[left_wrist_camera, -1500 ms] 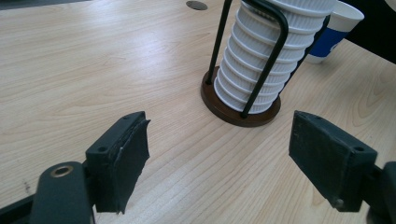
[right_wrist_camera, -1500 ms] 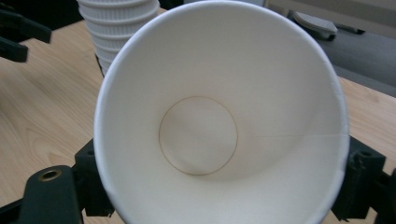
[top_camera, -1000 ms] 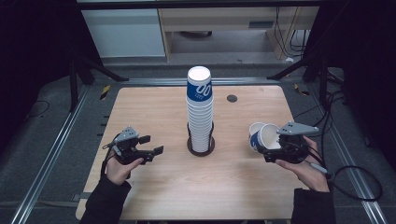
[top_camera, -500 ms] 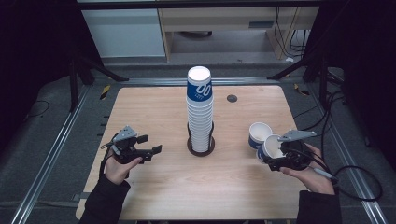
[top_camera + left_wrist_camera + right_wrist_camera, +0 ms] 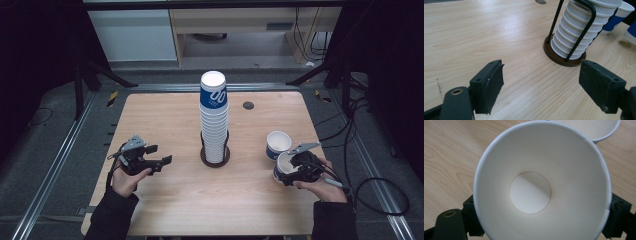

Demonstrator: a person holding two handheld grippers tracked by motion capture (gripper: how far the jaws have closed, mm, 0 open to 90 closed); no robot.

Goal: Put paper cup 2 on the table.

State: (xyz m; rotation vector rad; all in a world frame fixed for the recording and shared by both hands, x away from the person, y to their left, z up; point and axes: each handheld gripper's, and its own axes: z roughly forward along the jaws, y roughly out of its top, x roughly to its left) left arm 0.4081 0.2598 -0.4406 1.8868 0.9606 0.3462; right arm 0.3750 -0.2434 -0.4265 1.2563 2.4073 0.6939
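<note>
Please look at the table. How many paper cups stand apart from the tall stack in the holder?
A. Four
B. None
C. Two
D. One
C: one open cup stands alone right of the stack, and a second cup sits just in front of it, between the jaws of the right gripper, seen from above in the right gripper view.

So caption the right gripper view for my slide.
Looking straight into a white paper cup that sits between the right hand-held gripper jaws above the wooden table, a second cup's rim just beyond.
</note>
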